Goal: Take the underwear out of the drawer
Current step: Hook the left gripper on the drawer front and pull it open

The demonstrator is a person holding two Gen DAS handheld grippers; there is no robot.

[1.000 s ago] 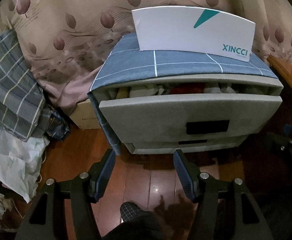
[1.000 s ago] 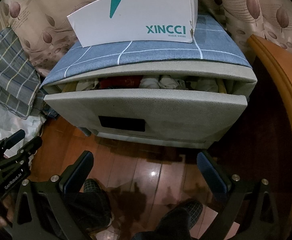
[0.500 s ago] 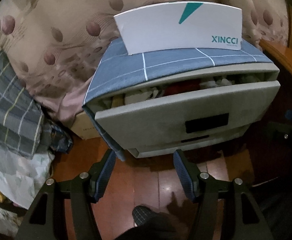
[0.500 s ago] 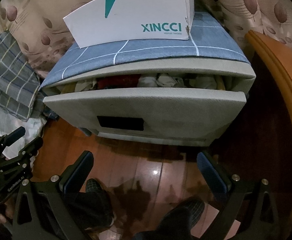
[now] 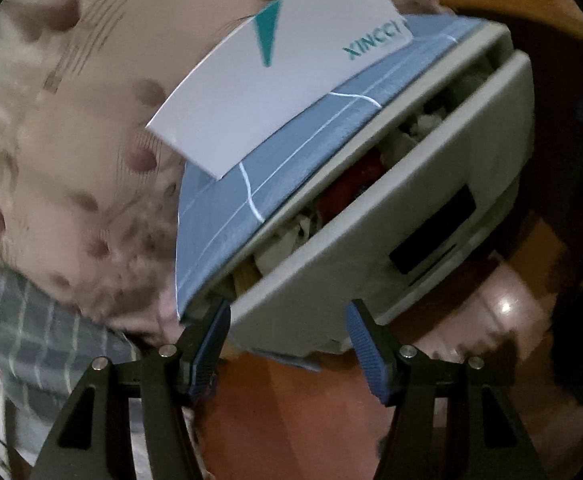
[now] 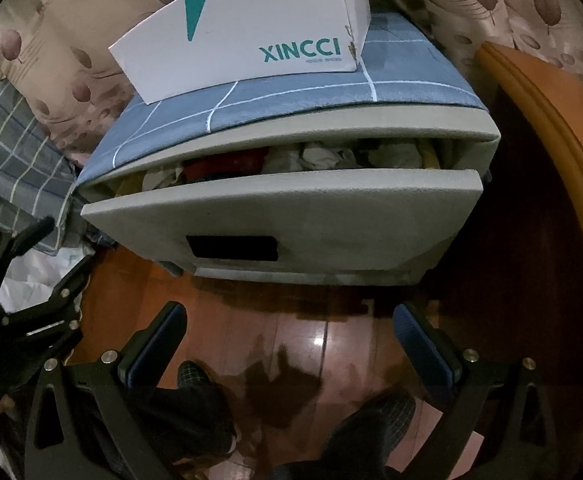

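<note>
Right wrist view: the grey felt-fronted top drawer (image 6: 291,216) of a low bedside cabinet stands partly pulled out at frame centre. The gap above its front shows crumpled white and red underwear (image 6: 291,160) lying inside the drawer. A blue cloth with white grid lines (image 6: 291,100) covers the cabinet top and carries a white cardboard box printed XINCCI (image 6: 243,36) at upper centre. The right gripper (image 6: 287,344), at the lower edge, has its blue-padded fingers (image 6: 155,340) spread wide and holding nothing, above the glossy reddish wooden floor (image 6: 291,340) and clear of the drawer. The left gripper (image 6: 19,292) appears at lower left.

Left wrist view, tilted and blurred: the left gripper (image 5: 287,340) has its fingers released, with the lower left corner of the drawer front (image 5: 371,248) between the tips; contact cannot be judged. Underwear (image 5: 347,184) shows in the gap.
</note>
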